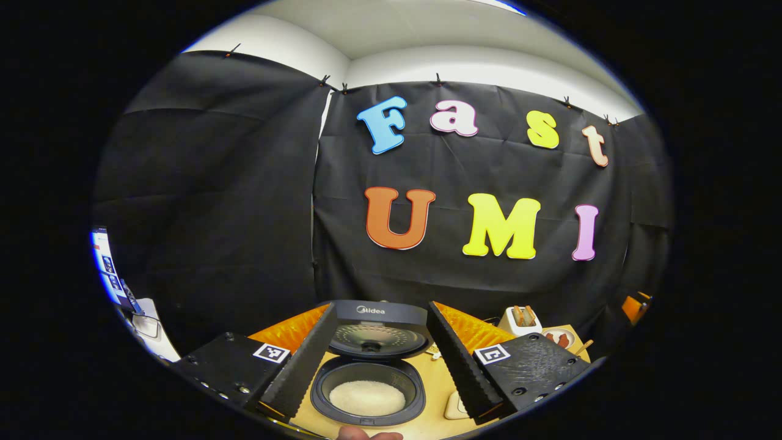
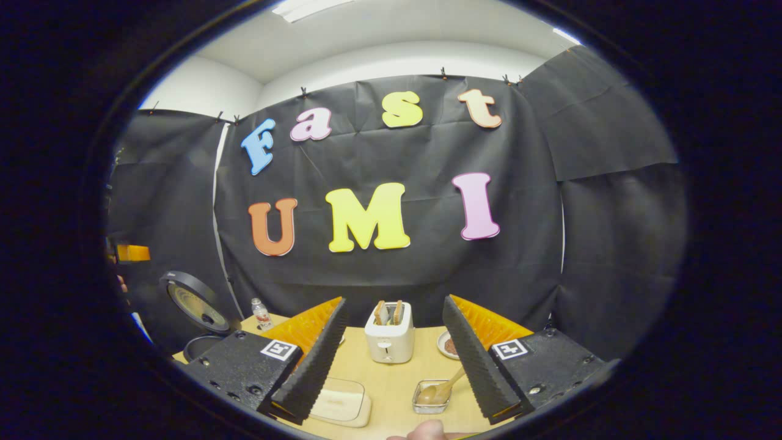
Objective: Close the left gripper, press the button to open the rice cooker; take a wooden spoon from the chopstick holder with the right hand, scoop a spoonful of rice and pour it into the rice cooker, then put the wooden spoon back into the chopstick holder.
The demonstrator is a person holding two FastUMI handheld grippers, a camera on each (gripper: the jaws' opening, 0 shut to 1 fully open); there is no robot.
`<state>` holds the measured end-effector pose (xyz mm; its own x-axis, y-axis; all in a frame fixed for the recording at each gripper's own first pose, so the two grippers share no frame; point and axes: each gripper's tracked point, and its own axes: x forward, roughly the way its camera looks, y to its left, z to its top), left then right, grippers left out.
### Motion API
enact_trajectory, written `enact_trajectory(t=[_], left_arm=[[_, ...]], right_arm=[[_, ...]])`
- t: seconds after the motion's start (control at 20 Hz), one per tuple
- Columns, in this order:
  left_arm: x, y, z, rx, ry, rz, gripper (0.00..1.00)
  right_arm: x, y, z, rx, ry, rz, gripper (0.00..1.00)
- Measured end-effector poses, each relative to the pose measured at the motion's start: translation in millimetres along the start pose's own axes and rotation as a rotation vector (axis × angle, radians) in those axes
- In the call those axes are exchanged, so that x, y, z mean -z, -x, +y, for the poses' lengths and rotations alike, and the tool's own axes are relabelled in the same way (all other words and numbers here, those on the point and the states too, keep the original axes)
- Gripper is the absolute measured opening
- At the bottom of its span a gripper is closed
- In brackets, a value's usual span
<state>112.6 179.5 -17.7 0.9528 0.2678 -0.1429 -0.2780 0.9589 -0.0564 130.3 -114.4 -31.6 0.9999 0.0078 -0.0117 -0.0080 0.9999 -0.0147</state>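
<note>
Left gripper view: the left tool (image 1: 380,366) gapes wide above the rice cooker (image 1: 368,391), lid up, white rice in its pot, on the bench (image 1: 440,379); right gripper view: the right tool (image 2: 391,366) is open, empty; the wooden spoon (image 2: 441,389) rests in a small clear container (image 2: 431,397), a toaster (image 2: 389,341) behind.

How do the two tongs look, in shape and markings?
Both look alike. The left tongs and right tongs each have two long wedge-shaped fingers with ribbed inner faces, mounted on dark blocks with screws. Each block carries a small square black-and-white marker. No cables or sleeves are visible.
</note>
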Motion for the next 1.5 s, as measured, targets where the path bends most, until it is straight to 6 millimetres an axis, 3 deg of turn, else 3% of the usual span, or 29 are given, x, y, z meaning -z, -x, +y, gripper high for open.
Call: enact_trajectory(t=[0.15,0.35,0.4,0.45,0.7,0.95,1.15,1.5], left_arm=[[-1,-39,6,0.019,-0.003,0.026,0.95],[3,-84,7,0.036,-0.042,0.047,0.95],[9,-94,6,0.039,-0.044,0.065,0.94],[14,-103,7,0.04,-0.043,0.086,0.94],[42,-119,12,0.01,-0.05,0.201,0.95],[57,-103,9,0.026,-0.054,0.246,0.98],[77,-70,8,0.018,-0.051,0.287,0.98],[157,6,6,0.029,-0.019,0.384,0.98]], right_arm=[[0,32,5,0.037,0.009,0.001,0.97],[19,69,9,0.082,0.017,0.051,1.0],[23,78,10,0.096,0.025,0.063,0.96],[28,87,12,0.107,0.034,0.07,1.0],[23,105,4,0.171,0.036,0.071,1.0],[16,95,6,0.151,0.012,0.066,1.0],[9,78,21,0.082,0.037,0.061,1.0],[14,63,62,-0.055,0.055,0.059,1.0]])
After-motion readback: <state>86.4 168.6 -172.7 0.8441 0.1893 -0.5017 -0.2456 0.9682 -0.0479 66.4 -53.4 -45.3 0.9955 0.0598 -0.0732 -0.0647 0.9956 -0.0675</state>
